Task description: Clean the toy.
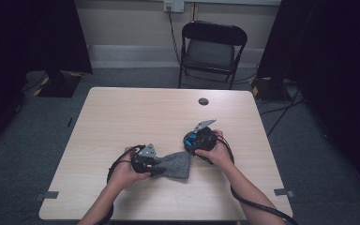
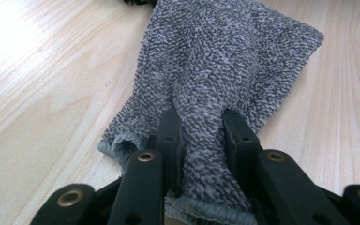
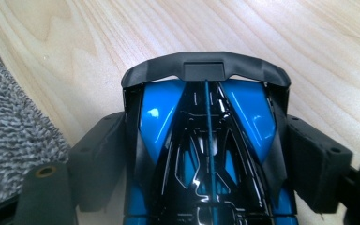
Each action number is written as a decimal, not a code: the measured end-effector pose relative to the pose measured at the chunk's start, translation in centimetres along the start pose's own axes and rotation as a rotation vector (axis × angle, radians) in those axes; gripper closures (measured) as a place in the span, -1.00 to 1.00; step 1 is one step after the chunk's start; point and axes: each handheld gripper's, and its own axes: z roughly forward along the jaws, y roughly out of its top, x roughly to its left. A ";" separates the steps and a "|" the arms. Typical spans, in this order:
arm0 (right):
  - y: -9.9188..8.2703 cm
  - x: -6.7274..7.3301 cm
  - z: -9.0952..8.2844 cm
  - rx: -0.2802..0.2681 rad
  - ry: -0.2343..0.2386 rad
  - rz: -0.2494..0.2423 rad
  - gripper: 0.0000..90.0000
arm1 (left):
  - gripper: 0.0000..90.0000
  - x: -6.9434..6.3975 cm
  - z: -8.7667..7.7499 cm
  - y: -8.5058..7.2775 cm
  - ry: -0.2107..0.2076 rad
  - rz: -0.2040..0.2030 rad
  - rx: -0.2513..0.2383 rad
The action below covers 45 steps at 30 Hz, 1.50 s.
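Right now I have my left gripper [image 1: 155, 167] clenched on the near end of a grey, looped terry cloth [image 2: 225, 70]; its black jaws pinch a bunched fold of the fabric between them, and the rest of the cloth fans out ahead of the jaws, lying flat on the pale wood-grain table [image 1: 122, 112]. My right gripper [image 1: 198, 140] is grasping a glossy blue-and-black toy car [image 3: 206, 154]: the jaws sit against both flanks of the body, with its black rear wing jutting out just past their tips. Seen from above, that gripper sits just beyond the far end of the cloth, close to the left gripper, and the cloth's edge lies beside its left jaw.
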 end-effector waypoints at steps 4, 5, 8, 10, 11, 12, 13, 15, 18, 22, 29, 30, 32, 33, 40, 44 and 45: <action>-0.2 -0.2 -0.1 -0.014 -0.001 0.008 -0.44 | 0.59 0.0 0.0 0.0 -0.002 -0.003 -0.003; -0.2 -0.1 -0.1 -0.012 -0.005 0.012 -0.44 | 0.59 0.1 0.0 -0.1 -0.008 -0.011 -0.008; -0.3 -0.1 -0.1 -0.024 -0.009 0.015 -0.44 | 0.60 0.1 -0.2 -0.2 -0.006 -0.035 -0.017; -0.4 -0.1 -0.2 -0.030 -0.011 0.018 -0.44 | 0.60 0.2 -0.4 -0.2 -0.011 -0.054 -0.014; -0.4 0.0 -0.2 -0.034 -0.012 0.019 -0.43 | 0.60 0.2 -0.5 -0.2 -0.011 -0.057 -0.011; -0.5 0.0 -0.2 -0.035 -0.014 0.020 -0.43 | 0.61 0.3 -0.6 -0.2 -0.012 -0.066 -0.014; -0.5 0.0 -0.2 -0.034 -0.014 0.020 -0.43 | 0.61 0.4 -0.7 -0.3 -0.010 -0.072 -0.012; -0.4 0.0 -0.2 -0.026 -0.012 0.015 -0.43 | 0.62 0.6 -0.9 -0.3 0.001 -0.088 -0.017; -0.4 0.0 -0.4 -0.022 -0.010 0.006 -0.43 | 0.63 0.9 -1.4 -0.3 0.026 -0.106 -0.028; -0.5 0.0 -1.0 -0.045 0.005 0.006 -0.43 | 0.64 1.5 -2.4 -0.3 0.057 -0.132 -0.055; -0.7 0.0 -2.1 -0.085 0.025 0.030 -0.43 | 0.64 1.9 -3.8 0.1 0.093 -0.159 -0.117; -0.7 0.0 -2.2 -0.091 0.028 0.032 -0.43 | 0.64 1.9 -4.0 0.1 0.094 -0.160 -0.119; -0.6 0.0 -2.6 -0.102 0.035 0.037 -0.43 | 0.65 2.0 -4.2 0.2 0.098 -0.165 -0.129; -0.6 0.0 -2.8 -0.109 0.040 0.040 -0.43 | 0.65 2.0 -4.2 0.2 0.098 -0.165 -0.129; 0.0 0.3 -4.2 -0.154 0.073 0.058 -0.43 | 0.66 2.7 -5.7 0.9 0.148 -0.204 -0.167; 0.5 0.7 -4.9 -0.172 0.097 0.048 -0.43 | 0.66 3.0 -6.3 2.1 0.197 -0.211 -0.197; 0.7 0.9 -5.1 -0.173 0.105 0.039 -0.43 | 0.66 3.2 -6.4 2.6 0.213 -0.217 -0.201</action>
